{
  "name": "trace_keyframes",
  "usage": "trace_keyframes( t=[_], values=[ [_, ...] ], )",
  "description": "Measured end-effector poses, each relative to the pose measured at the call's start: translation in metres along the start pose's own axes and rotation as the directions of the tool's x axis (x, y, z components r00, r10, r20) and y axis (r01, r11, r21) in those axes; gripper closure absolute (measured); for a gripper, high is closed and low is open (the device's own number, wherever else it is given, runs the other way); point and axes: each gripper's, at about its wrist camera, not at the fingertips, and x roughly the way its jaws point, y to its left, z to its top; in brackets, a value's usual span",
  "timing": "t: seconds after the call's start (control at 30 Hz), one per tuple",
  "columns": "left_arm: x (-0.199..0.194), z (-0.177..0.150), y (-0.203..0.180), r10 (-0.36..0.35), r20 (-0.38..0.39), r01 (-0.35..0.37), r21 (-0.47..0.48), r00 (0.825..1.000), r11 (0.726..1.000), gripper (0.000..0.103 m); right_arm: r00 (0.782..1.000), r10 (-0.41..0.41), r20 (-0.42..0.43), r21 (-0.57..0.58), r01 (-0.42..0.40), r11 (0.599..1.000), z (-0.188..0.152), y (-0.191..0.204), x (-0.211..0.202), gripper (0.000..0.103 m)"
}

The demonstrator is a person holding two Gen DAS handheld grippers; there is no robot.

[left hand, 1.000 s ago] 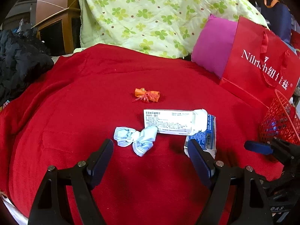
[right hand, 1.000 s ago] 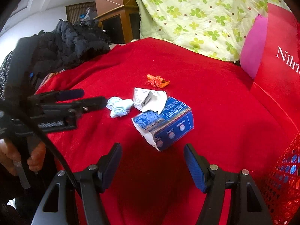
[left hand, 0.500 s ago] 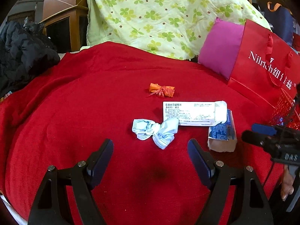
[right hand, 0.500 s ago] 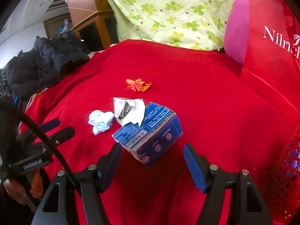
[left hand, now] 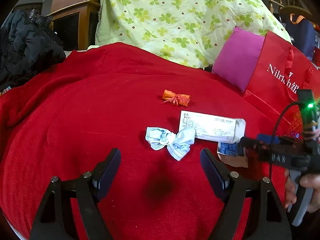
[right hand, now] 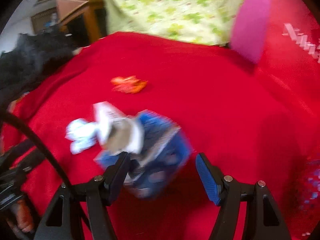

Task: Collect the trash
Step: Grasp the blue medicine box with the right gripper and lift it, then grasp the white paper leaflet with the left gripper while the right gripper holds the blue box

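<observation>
Several pieces of trash lie on a red blanket (left hand: 80, 110). A crumpled pale blue face mask (left hand: 172, 140) lies just beyond my left gripper (left hand: 160, 162), which is open with nothing between its fingers. Behind the mask lie a white printed packet (left hand: 210, 126) and an orange wrapper (left hand: 177, 98). A torn blue carton (right hand: 158, 150) sits between the open fingers of my right gripper (right hand: 162, 168); the view is blurred and the pads stand apart from it. The mask (right hand: 80, 134) and orange wrapper (right hand: 128, 84) show there too. In the left wrist view the right gripper (left hand: 252, 146) reaches in over the carton (left hand: 228, 150).
A red paper bag (left hand: 280, 76) and a pink cushion (left hand: 238, 58) stand at the back right, a red mesh basket (right hand: 312, 180) at the right edge. A green flowered quilt (left hand: 170, 20) is heaped behind. Black clothing (left hand: 24, 46) lies at the left.
Both grippers have moved forward and down toward the trash. The right gripper rolled and closed in on the blue carton, which now sits between its fingers. Both stayed open.
</observation>
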Motion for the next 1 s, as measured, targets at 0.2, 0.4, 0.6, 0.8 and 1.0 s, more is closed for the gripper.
trace_keyframes(
  t=[0.2, 0.4, 0.6, 0.8, 1.0],
  values=[
    [-0.002, 0.000, 0.002, -0.015, 0.005, 0.015, -0.012, 1.000, 1.000, 0.021, 0.998, -0.053, 0.027, 0.137, 0.048, 0.989, 0.002, -0.031, -0.013, 0.031],
    [-0.001, 0.000, 0.003, -0.014, 0.005, 0.014, -0.016, 1.000, 1.000, 0.021, 0.997, 0.043, 0.063, 0.007, -0.043, 0.999, 0.000, 0.016, -0.021, 0.024],
    [0.000, 0.000, 0.001, -0.014, 0.005, 0.014, -0.006, 1.000, 1.000, 0.021, 0.999, -0.019, 0.029, -0.038, 0.021, 0.999, 0.004, 0.046, 0.000, 0.021],
    [-0.001, -0.001, 0.001, -0.014, 0.005, 0.014, -0.014, 1.000, 1.000, 0.021, 0.991, -0.125, 0.053, -0.041, 0.127, 0.991, -0.001, 0.034, 0.006, 0.020],
    [-0.001, -0.002, 0.005, -0.013, 0.003, 0.013, -0.036, 1.000, 0.999, 0.021, 0.983, -0.183, -0.016, 0.177, 0.183, 0.967, 0.005, -0.029, 0.005, 0.020]
  ],
)
